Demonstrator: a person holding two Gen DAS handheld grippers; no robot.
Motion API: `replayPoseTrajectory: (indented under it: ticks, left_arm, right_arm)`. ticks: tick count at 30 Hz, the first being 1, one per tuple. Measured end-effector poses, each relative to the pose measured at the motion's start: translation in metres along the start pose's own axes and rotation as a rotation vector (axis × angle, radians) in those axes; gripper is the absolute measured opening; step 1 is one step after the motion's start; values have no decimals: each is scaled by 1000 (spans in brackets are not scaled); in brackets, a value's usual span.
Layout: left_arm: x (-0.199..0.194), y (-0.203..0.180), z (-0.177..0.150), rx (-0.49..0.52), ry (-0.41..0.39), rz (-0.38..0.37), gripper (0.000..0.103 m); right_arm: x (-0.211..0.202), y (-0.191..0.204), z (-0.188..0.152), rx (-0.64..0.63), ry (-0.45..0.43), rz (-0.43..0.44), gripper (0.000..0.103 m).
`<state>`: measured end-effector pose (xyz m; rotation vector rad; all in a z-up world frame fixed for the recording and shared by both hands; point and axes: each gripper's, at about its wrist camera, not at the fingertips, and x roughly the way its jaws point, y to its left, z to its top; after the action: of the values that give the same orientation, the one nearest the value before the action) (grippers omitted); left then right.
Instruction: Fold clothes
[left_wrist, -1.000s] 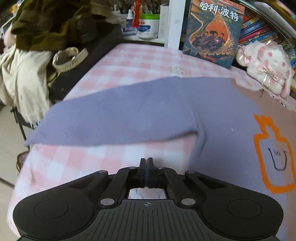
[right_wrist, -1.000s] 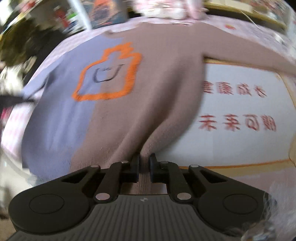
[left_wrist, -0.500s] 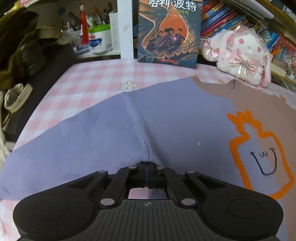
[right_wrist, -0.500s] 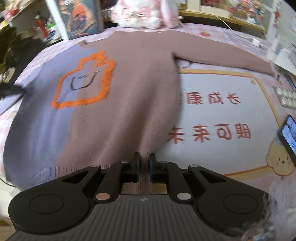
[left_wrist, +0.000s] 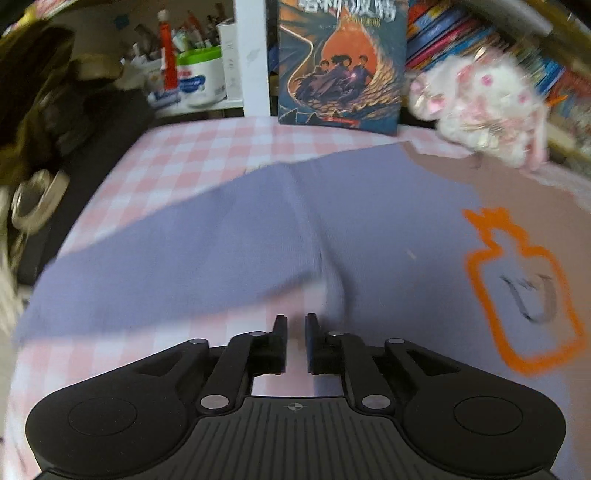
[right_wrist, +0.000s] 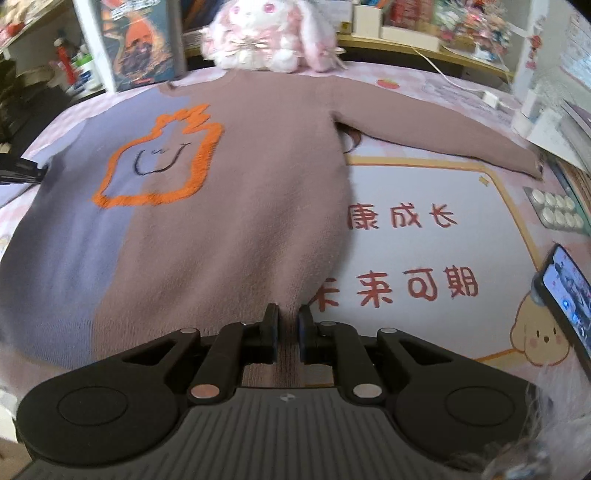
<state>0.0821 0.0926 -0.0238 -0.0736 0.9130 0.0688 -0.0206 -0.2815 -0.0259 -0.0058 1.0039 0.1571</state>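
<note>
A knitted sweater (right_wrist: 240, 221), purple on one side and brown on the other with an orange bottle outline, lies spread flat on the table. Its purple sleeve (left_wrist: 166, 258) stretches left over the pink checked cloth (left_wrist: 177, 155). My left gripper (left_wrist: 295, 325) is just in front of the armpit fold. Its jaws are opening, and only tablecloth shows between them. My right gripper (right_wrist: 288, 317) is at the brown hem. Its jaws are opening too, with the ribbed hem lying loosely in the gap. The brown sleeve (right_wrist: 443, 136) reaches to the right.
A book (left_wrist: 340, 62) and a plush rabbit (right_wrist: 266, 33) stand at the back edge, in front of shelves. A white tub (left_wrist: 199, 81) and dark clothes (left_wrist: 37, 110) are at the left. On the printed mat (right_wrist: 424, 251) lie a blister pack (right_wrist: 557, 210) and a phone (right_wrist: 569, 295).
My left gripper moved from the sleeve's lower edge to the armpit fold, then its shut jaws parted and let the purple fabric go. The right jaws widened slightly as the sweater settled flat.
</note>
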Motion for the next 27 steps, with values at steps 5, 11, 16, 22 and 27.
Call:
replayPoseTrajectory:
  ticks: [5,11,16,22,27]
  left_arm:
    - [-45,6,-64,-194,33,-101,47]
    - [-64,-7,-90,-327,15,-139,57]
    - [-61,-17,-86,-311,25,-64,40]
    - [-39,-27,-70,-255,33,-77,4]
    - [-36,-20,-68,-258,26,-74,5]
  right_arm:
    - [-9,-6,-8,29,-28,-13,44]
    - [-7,-23,0,110,-26,-47,56]
    - [-1,-16,-6,84,4,-25,39]
    - [-2,-26,-5,108,-13,-30,9]
    - [-2,-23,-5,86,-3,-15,9]
